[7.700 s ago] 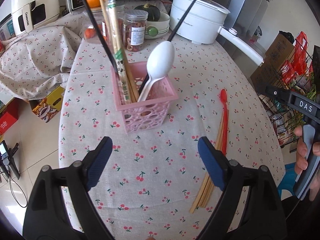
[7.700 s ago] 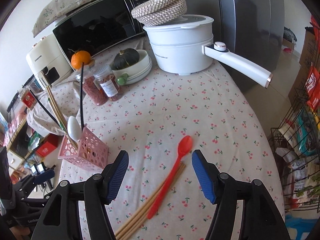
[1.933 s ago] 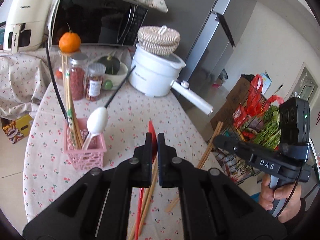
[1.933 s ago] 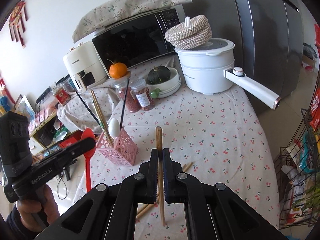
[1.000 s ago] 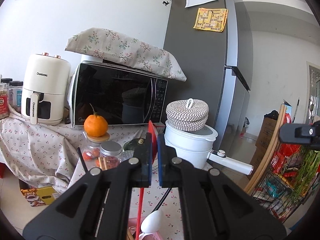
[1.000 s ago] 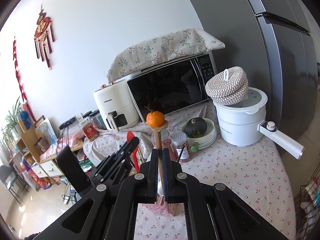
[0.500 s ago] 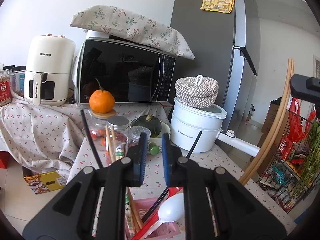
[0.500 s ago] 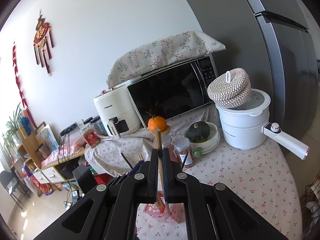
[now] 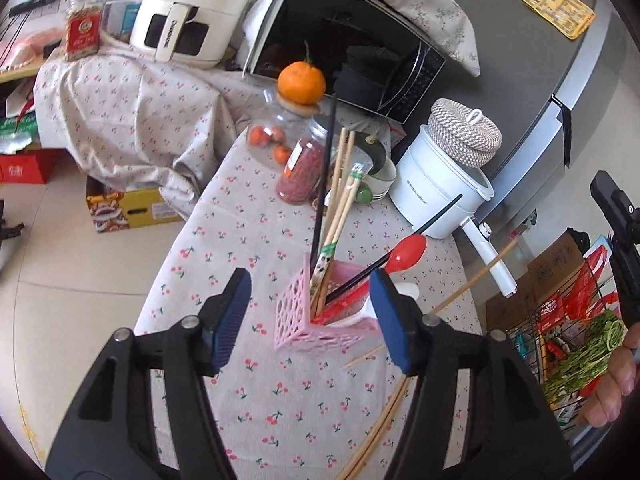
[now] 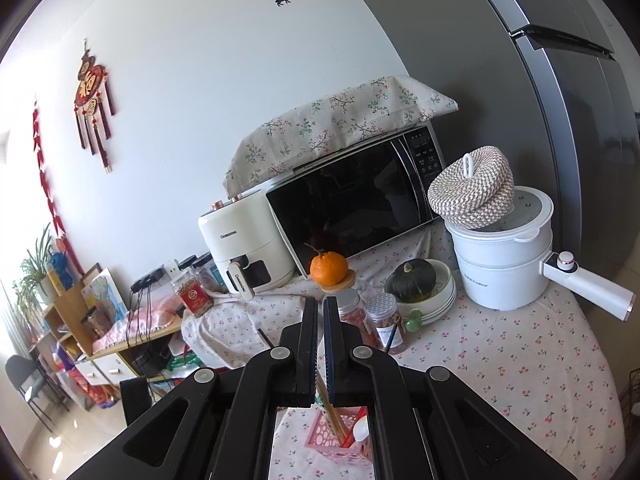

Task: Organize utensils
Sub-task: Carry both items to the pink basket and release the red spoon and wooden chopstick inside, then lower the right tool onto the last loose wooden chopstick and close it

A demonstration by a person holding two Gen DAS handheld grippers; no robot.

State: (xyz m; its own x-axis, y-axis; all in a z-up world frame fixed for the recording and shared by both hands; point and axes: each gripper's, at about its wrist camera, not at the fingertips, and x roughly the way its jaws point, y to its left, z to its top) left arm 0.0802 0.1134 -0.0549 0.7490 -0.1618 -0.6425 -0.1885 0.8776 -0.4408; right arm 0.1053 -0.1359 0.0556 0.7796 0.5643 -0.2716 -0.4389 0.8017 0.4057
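Observation:
A pink perforated utensil basket (image 9: 298,322) stands on the cherry-print tablecloth. It holds wooden chopsticks (image 9: 340,196), black chopsticks (image 9: 322,184), a white spoon and a red spoon (image 9: 404,254) that leans right. My left gripper (image 9: 310,316) is open and empty just before the basket. A wooden chopstick (image 9: 468,282) slants down from the right toward the basket. My right gripper (image 10: 320,344) hovers above the basket (image 10: 326,438), jaws nearly closed on that chopstick (image 10: 320,394). Several more wooden chopsticks (image 9: 380,426) lie on the cloth.
Behind the basket stand spice jars (image 9: 302,172), one topped by an orange (image 9: 301,83), a bowl with a green squash (image 10: 414,280), a white pot (image 9: 438,196) with a long handle, a microwave (image 9: 348,52) and an air fryer (image 9: 192,8). A wire rack (image 9: 568,332) stands right.
My left gripper has opened and drawn back and up; the red spoon now rests in the basket. My right gripper has lowered the chopstick toward the basket.

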